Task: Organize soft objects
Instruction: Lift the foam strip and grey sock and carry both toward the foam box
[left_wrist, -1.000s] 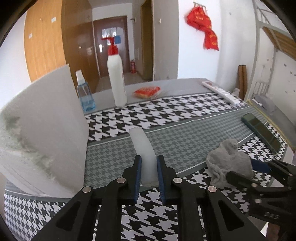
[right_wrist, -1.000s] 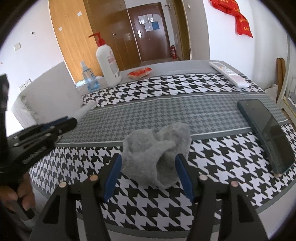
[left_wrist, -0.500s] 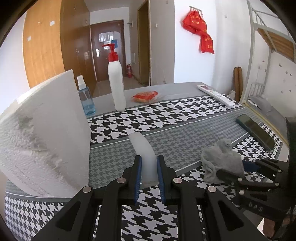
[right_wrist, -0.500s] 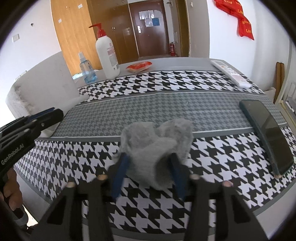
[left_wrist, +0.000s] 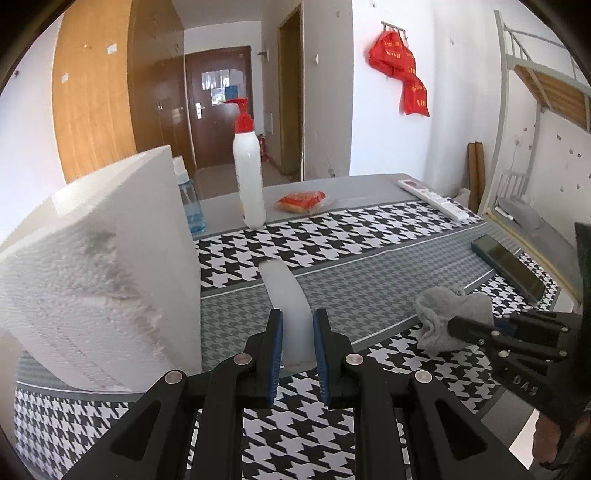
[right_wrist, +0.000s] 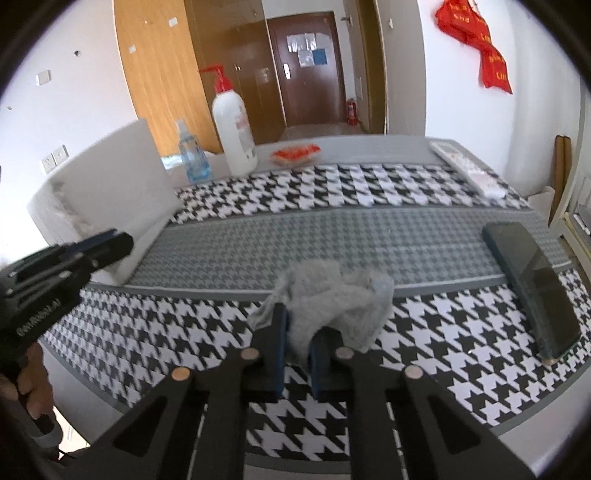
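My left gripper (left_wrist: 297, 332) is shut on a white foam strip (left_wrist: 286, 295) that sticks out forward over the houndstooth tablecloth (left_wrist: 369, 229). A crumpled grey cloth (right_wrist: 332, 291) lies near the table's front edge. My right gripper (right_wrist: 297, 332) is closing on the cloth's near fold, with its blue pads pressing into the fabric. In the left wrist view the same grey cloth (left_wrist: 447, 317) sits at the right with the right gripper (left_wrist: 458, 326) clamped on it. The left gripper (right_wrist: 114, 240) shows at the left of the right wrist view.
A large white foam block (left_wrist: 110, 266) stands on the table's left end. Behind it are a blue spray bottle (left_wrist: 188, 206), a white pump bottle (left_wrist: 249, 177) and a red packet (left_wrist: 301, 201). A remote (left_wrist: 432, 199) and a dark phone (right_wrist: 532, 288) lie to the right.
The right gripper's jaws went from wide apart around the grey cloth to clamped on its fold. The left gripper kept its hold on the foam strip and shifted slightly.
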